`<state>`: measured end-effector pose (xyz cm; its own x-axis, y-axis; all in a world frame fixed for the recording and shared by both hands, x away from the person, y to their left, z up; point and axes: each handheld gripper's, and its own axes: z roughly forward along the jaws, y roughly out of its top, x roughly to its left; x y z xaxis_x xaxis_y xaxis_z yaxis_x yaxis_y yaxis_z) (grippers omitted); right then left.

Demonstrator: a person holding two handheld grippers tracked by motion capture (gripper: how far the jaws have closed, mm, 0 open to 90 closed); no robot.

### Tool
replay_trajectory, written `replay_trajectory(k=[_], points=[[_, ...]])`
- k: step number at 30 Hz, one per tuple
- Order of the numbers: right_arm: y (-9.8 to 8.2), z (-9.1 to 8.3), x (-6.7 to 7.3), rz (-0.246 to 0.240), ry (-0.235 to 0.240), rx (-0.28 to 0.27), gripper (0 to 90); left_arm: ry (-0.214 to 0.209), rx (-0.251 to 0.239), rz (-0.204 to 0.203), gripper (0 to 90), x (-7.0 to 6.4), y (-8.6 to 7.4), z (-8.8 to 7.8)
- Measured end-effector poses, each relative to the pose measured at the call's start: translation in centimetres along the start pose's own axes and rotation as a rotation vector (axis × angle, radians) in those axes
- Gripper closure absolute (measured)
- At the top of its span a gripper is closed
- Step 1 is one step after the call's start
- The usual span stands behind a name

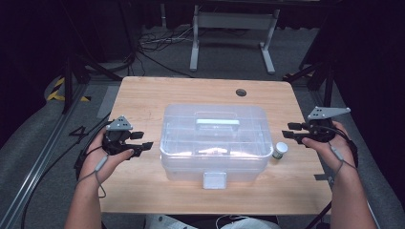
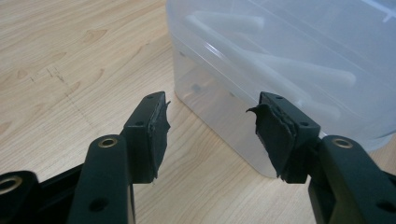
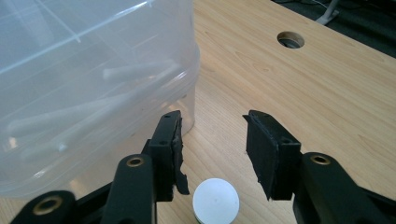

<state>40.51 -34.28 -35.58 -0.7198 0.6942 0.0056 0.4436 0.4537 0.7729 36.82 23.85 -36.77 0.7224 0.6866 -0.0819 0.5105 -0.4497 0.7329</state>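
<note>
1. our left gripper (image 1: 141, 141) hovers with jaws apart and nothing between them, just left of the clear plastic storage box (image 1: 214, 140).
2. our right gripper (image 1: 292, 132) is likewise spread and empty, above a small white-capped jar (image 1: 281, 150).
3. the box sits mid-table (image 1: 143, 90), lid closed.

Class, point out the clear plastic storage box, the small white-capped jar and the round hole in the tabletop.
Clear plastic storage box (image 1: 215, 143), high view, lid top.
Small white-capped jar (image 3: 215, 201), right gripper view, white cap.
Round hole in the wooden tabletop (image 1: 241, 92), high view, its opening.
</note>
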Motion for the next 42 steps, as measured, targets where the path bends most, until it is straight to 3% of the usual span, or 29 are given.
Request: replay_trajectory(k=[6, 8, 10, 11, 14, 16, 19, 22, 30, 34, 39, 42], points=[[-0.2, 0.0, -0.2, 0.004, -0.006, 0.007, 54.6, -0.003, 0.018, 0.004, 44.9, -0.2, 0.1, 0.2], [-0.2, 0.0, -0.2, 0.012, -0.007, 0.007, 54.7, -0.010, 0.019, -0.018, 44.9, -0.2, 0.1, 0.2], [-0.3, 0.0, -0.2, 0.015, -0.011, 0.014, 55.9, -0.006, 0.019, -0.015, 44.9, -0.1, 0.1, 0.0], [-0.3, 0.0, -0.2, 0.017, -0.010, 0.019, 56.3, -0.009, 0.029, -0.037, 44.8, -0.1, 0.1, 0.0], [-0.3, 0.0, -0.2, 0.039, -0.004, 0.033, 55.3, -0.019, 0.023, -0.021, 44.7, -0.2, 0.2, -0.1], [-0.5, 0.1, -0.2, 0.089, -0.003, 0.029, 54.2, -0.021, 0.024, -0.013, 44.7, -0.3, 0.3, -0.2], [-0.7, 0.2, -0.3, 0.105, 0.009, 0.023, 57.6, -0.018, 0.026, 0.002, 44.7, -0.6, 0.5, -0.4], [-0.7, 0.2, -0.3, 0.109, 0.022, 0.024, 60.5, -0.032, 0.022, -0.003, 47.8, -0.9, 0.7, -0.7], [-0.7, 0.2, -0.2, 0.107, 0.018, 0.027, 59.8, -0.061, 0.021, 0.047, 48.5, -2.9, 1.6, -1.8], [-0.7, 0.3, -0.1, 0.110, 0.026, 0.037, 61.5, -0.079, 0.041, 0.051, 55.4, -3.9, 1.9, -2.2], [-0.6, 0.4, 0.1, 0.113, 0.038, 0.045, 67.8, -0.097, 0.068, 0.052, 79.5, -4.8, 2.3, -2.9], [-0.2, 0.1, 0.6, 0.091, 0.061, 0.026, 68.9, -0.123, 0.073, 0.065, 85.8, -5.5, 2.5, -3.2]])
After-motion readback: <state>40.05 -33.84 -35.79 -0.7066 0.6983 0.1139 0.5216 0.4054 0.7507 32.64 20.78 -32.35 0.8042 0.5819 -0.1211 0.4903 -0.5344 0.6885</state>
